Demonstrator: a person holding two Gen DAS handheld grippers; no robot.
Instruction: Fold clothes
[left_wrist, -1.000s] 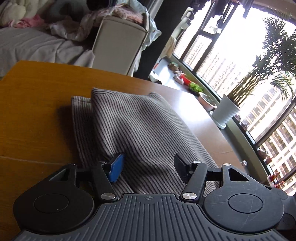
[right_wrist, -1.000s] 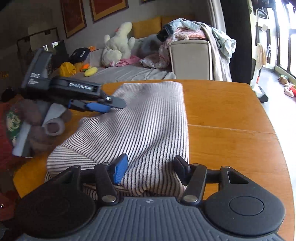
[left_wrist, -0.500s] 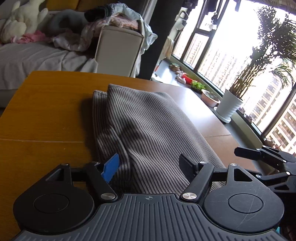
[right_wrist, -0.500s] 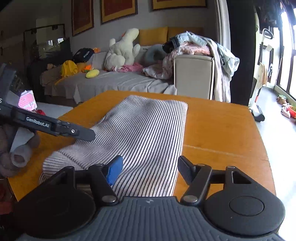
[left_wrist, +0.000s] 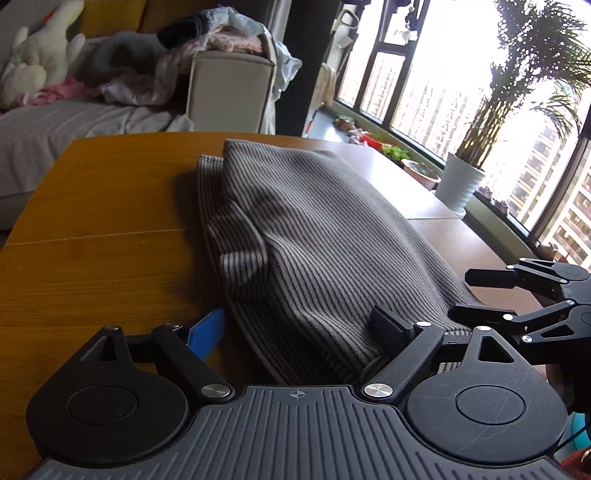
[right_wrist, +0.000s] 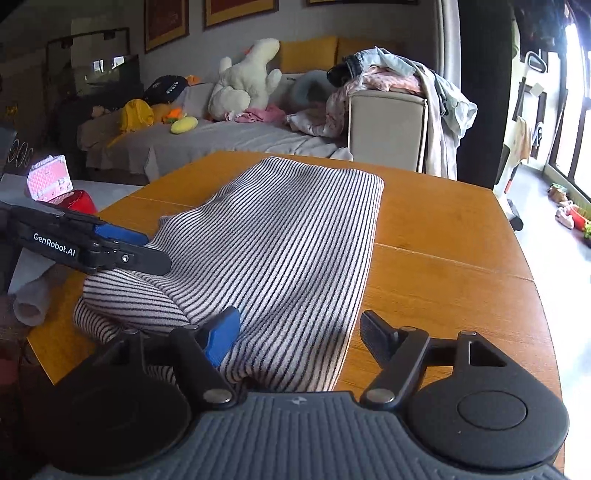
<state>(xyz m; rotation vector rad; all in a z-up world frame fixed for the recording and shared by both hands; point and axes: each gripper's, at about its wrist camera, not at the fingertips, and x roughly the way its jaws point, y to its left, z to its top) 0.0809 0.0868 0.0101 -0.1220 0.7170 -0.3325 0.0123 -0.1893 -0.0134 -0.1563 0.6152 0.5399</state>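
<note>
Grippers, left (left_wrist: 295, 325) and right (right_wrist: 299, 332), jaws opening around nothing, straddle the folded top's (left_wrist: 314, 236) 6 o'clock hem; a snagged finger could undo the fold.

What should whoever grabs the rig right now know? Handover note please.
Left gripper: jaws opening, near edge of the striped garment between them, not pinched.
Right gripper: jaws opening, straddling the garment's near right corner, nothing gripped.
Garment: lying folded into a long stack on the wooden table, one loose flap bulging at its left side.
Done: main folds, both grips let go.
Left: probably tuck or flatten that flap, then a final fold if wanted.
</note>
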